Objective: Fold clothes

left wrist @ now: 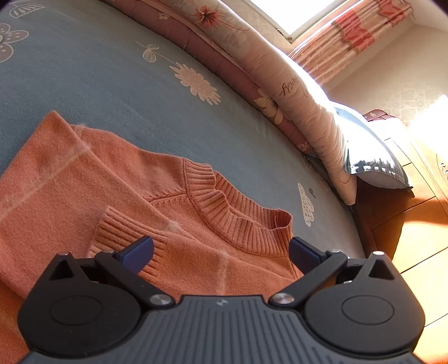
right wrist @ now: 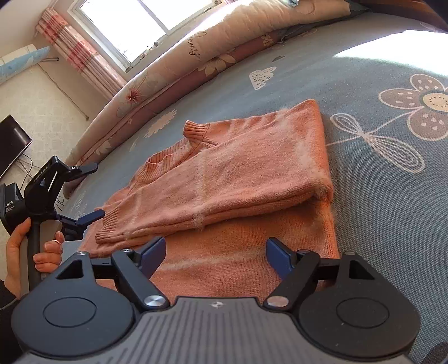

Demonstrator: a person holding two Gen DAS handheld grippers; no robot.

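Right gripper point(right wrist: 215, 256) nearest, jaws spread wide, nothing between them, hovering over the lower body of the orange sweater point(right wrist: 224, 196). Left gripper point(left wrist: 221, 253) also spread and empty, over the chest just below the ribbed collar point(left wrist: 238, 215); in the right view it sits at 9 o'clock, held by a hand point(right wrist: 28, 252). Sweater lies flat on the blue floral bedsheet point(right wrist: 378, 182). Both sleeves appear folded across the front (one sleeve cuff point(left wrist: 123, 238) lands near the left gripper). So the sleeve folds look in place; the body is not yet doubled over, judging by its length. Farther out, 12 o'clock: rolled quilt point(right wrist: 196, 56), then window point(right wrist: 134, 25).
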